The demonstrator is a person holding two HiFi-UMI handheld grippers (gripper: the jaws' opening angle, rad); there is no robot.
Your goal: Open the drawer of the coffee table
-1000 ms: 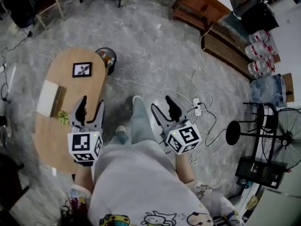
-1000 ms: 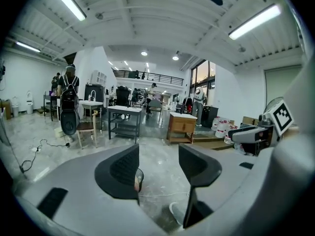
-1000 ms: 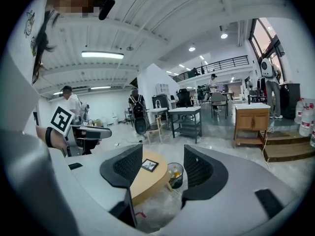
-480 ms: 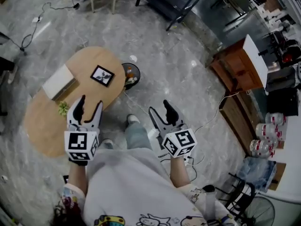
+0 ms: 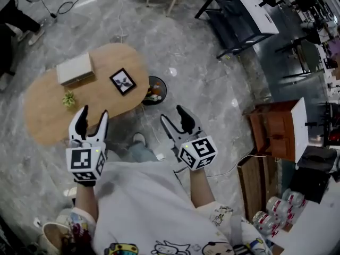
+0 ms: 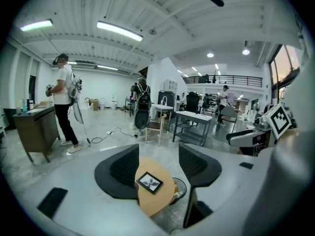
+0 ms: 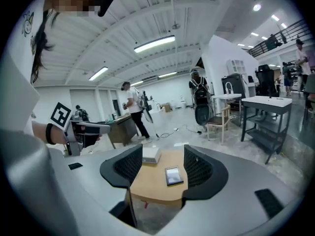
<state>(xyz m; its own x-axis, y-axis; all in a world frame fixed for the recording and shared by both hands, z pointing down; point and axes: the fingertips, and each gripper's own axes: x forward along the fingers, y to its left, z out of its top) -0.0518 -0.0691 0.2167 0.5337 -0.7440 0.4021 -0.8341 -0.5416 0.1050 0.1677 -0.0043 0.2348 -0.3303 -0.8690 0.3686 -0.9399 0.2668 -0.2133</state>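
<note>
An oval wooden coffee table (image 5: 48, 113) stands on the grey floor at the upper left of the head view; no drawer shows from above. On it lie a white box (image 5: 75, 69), a framed picture (image 5: 122, 81) and a small green plant (image 5: 68, 99). My left gripper (image 5: 91, 117) is open, held in the air over the table's near edge. My right gripper (image 5: 175, 117) is open too, above the floor to the table's right. Between the left jaws I see the table end (image 6: 158, 200) with the picture (image 6: 149, 182); the right gripper view shows the table (image 7: 150, 181) with box (image 7: 151, 154).
A round black bin (image 5: 155, 91) stands on the floor by the table's right end. A brown wooden cabinet (image 5: 276, 129) is at the right, black metal racks (image 5: 239, 20) at the top. Cables run over the floor. Other people stand far off in the gripper views.
My view has swung round: the table has shifted up and turned in the picture, and the cabinet moved to the right edge. Both grippers stay open, held in front of me.
</note>
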